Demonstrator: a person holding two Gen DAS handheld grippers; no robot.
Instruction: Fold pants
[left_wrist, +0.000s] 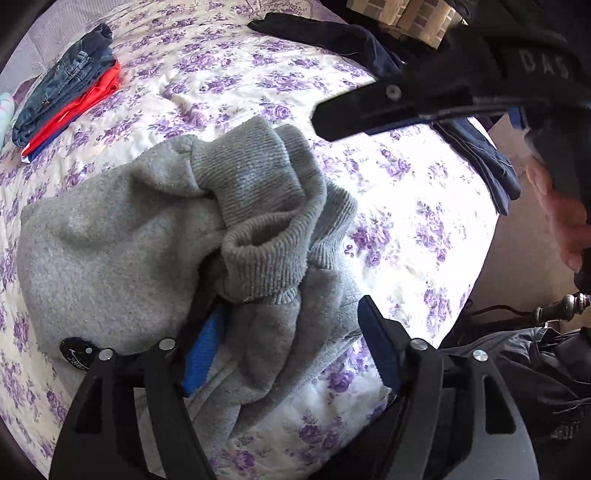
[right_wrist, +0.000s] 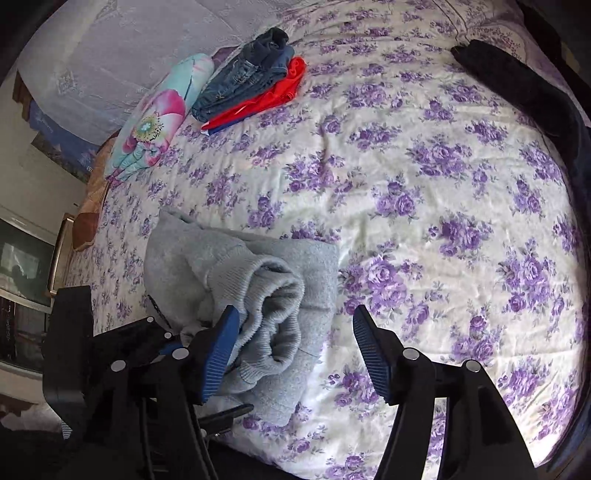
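Observation:
The grey sweatpants lie bunched on the floral bedspread, their ribbed cuffs piled on top. My left gripper is open right over the near edge of the pile, its left finger pad pressed into the cloth and its right pad free. The pants also show in the right wrist view. My right gripper is open just right of the pile, its left pad touching the cuffs. It also shows in the left wrist view, above the bed.
Folded jeans on a red garment lie at the far side of the bed, beside a flowered pillow. A dark garment lies along the far right edge. The bed's near edge and a metal bedpost are at the right.

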